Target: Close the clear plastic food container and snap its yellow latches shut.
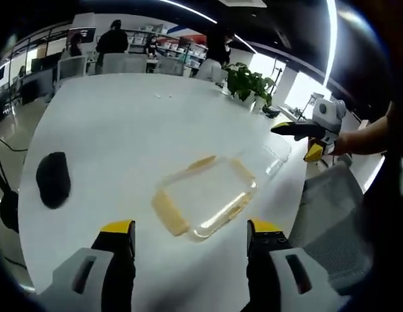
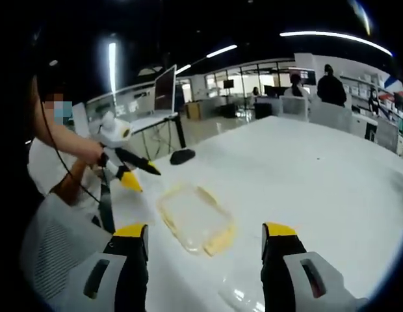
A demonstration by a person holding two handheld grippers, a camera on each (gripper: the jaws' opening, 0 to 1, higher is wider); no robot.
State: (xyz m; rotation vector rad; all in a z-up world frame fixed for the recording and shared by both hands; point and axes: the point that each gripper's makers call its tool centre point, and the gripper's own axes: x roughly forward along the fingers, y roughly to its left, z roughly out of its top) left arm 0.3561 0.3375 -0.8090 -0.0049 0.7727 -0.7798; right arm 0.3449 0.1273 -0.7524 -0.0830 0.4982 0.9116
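Observation:
A clear plastic container part with yellow latches [image 1: 205, 198] [image 2: 192, 218] lies flat on the white table. A second clear plastic part [image 1: 270, 153] [image 2: 244, 289] lies beside it, apart from it. My left gripper [image 1: 190, 234] hovers open just short of the latched part, with nothing between its jaws. It shows in the right gripper view [image 2: 144, 178] coming in from the left, jaws spread. My right gripper [image 2: 205, 234] is open too, above the table near the second clear part. In the left gripper view the right gripper [image 1: 298, 140] hangs open at the table's edge.
A black mouse-like object [image 1: 53, 179] [image 2: 182, 156] rests on the table. A grey mesh chair [image 1: 331, 208] [image 2: 52, 247] stands at the table's edge. A potted plant [image 1: 250, 83] sits at the far corner. People and desks are far behind.

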